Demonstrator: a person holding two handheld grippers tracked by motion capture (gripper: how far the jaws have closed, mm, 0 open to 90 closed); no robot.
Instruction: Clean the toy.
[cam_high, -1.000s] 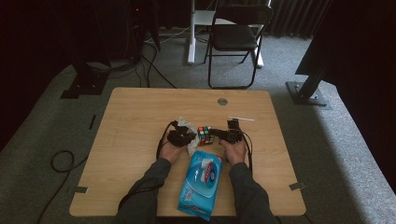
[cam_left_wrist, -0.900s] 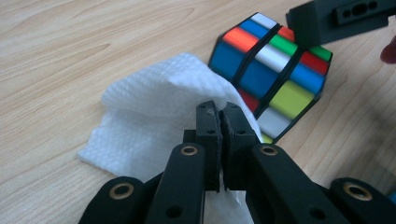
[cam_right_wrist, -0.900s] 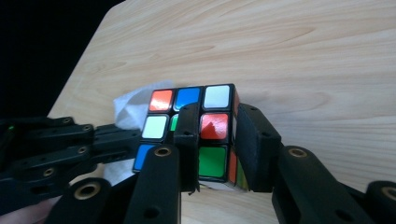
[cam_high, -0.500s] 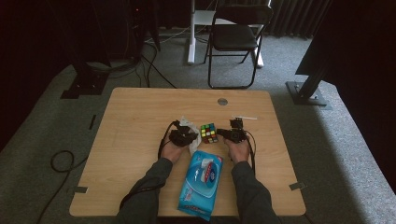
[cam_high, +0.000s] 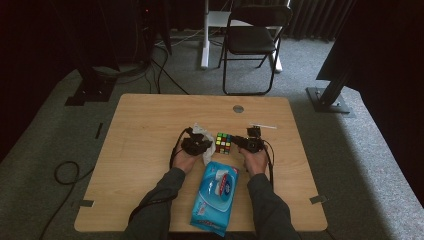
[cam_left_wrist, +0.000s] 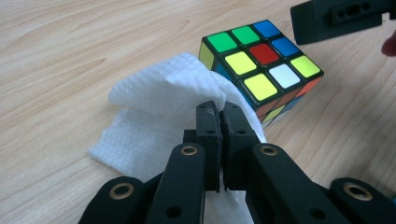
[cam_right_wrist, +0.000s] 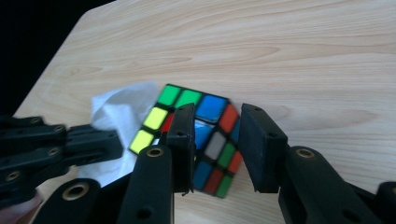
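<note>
The high view is dim and soft, with near-black surroundings; the tabletop (cam_high: 150, 130) is evenly lit from above. Both gripper views are bright, sharp on the Rubik's cube (cam_left_wrist: 261, 70), and slightly blurred lower down.

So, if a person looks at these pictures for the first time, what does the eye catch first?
Probably the bright Rubik's cube near the middle of the wooden table, between the two tongs. The left tongs are closed on a white wipe right beside the cube, while the right tongs stand open just in front of it. Nearer the person, a blue wipes pack lies between the forearms.
</note>
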